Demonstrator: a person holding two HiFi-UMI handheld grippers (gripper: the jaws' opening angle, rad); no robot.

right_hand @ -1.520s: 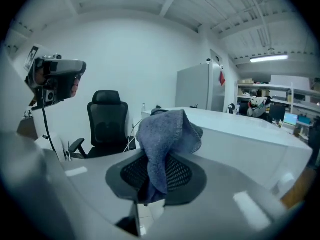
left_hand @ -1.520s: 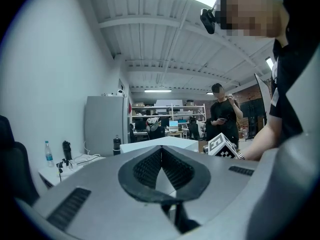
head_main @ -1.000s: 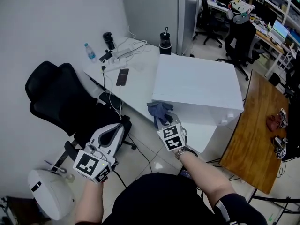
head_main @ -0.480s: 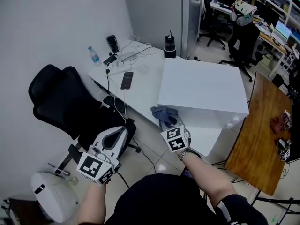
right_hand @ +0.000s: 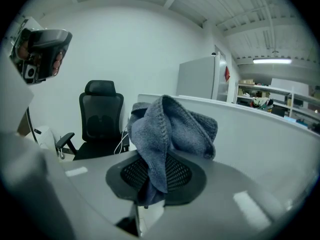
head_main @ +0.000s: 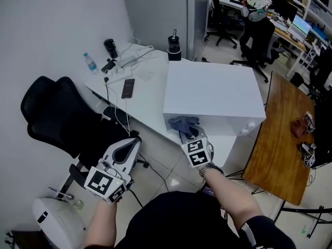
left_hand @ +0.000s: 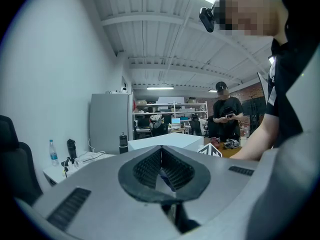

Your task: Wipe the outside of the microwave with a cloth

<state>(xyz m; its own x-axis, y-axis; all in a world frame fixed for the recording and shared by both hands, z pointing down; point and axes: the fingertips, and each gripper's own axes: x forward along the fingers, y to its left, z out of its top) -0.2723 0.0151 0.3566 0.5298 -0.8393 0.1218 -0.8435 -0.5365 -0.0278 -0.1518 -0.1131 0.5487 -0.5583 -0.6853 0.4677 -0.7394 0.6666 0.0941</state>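
Observation:
The white microwave [head_main: 212, 95] stands on a white table [head_main: 142, 95]. My right gripper [head_main: 188, 135] is shut on a bunched blue-grey cloth [head_main: 182, 124], holding it at the left end of the microwave's near face, low down. In the right gripper view the cloth [right_hand: 167, 129] rises out of the jaws with the microwave's white wall [right_hand: 260, 134] just behind it; whether they touch I cannot tell. My left gripper [head_main: 126, 147] hangs low at the left, off the table, over the chair. Its jaws [left_hand: 161, 166] are shut with nothing in them.
A black office chair [head_main: 57, 118] stands left of the table. The table's far end holds a phone [head_main: 127, 87], a water bottle [head_main: 90, 62], a power strip with cables [head_main: 122, 66] and a black flask [head_main: 174, 46]. A wooden table [head_main: 282, 139] is at the right. A person [left_hand: 224, 115] stands beyond.
My right gripper has moved a little to the right along the microwave's near face with the cloth. The left gripper has stayed in place.

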